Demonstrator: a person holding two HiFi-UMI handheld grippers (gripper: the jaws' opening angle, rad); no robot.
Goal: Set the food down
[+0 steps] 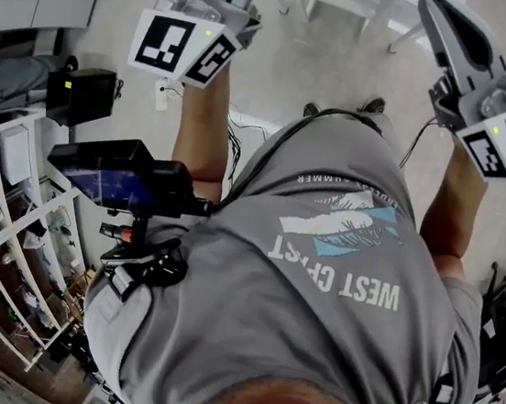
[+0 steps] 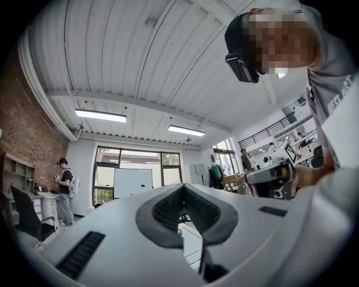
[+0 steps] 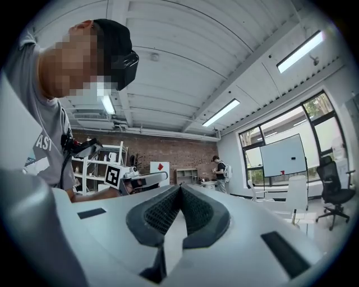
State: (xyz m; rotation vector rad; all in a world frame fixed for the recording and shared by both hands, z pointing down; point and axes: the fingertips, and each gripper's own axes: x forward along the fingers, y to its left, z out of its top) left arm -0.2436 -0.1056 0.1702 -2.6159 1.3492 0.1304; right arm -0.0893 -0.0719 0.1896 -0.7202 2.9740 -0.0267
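While I hold both tools up and roughly level, my left gripper (image 2: 182, 188) has its jaws pressed together on nothing; beyond the tips are a standing person (image 2: 65, 188) and a whiteboard (image 2: 133, 182). My right gripper (image 3: 179, 188) is likewise closed and empty, facing a brick wall (image 3: 168, 151). The food shows in no view, so I cannot tell its place or heading.
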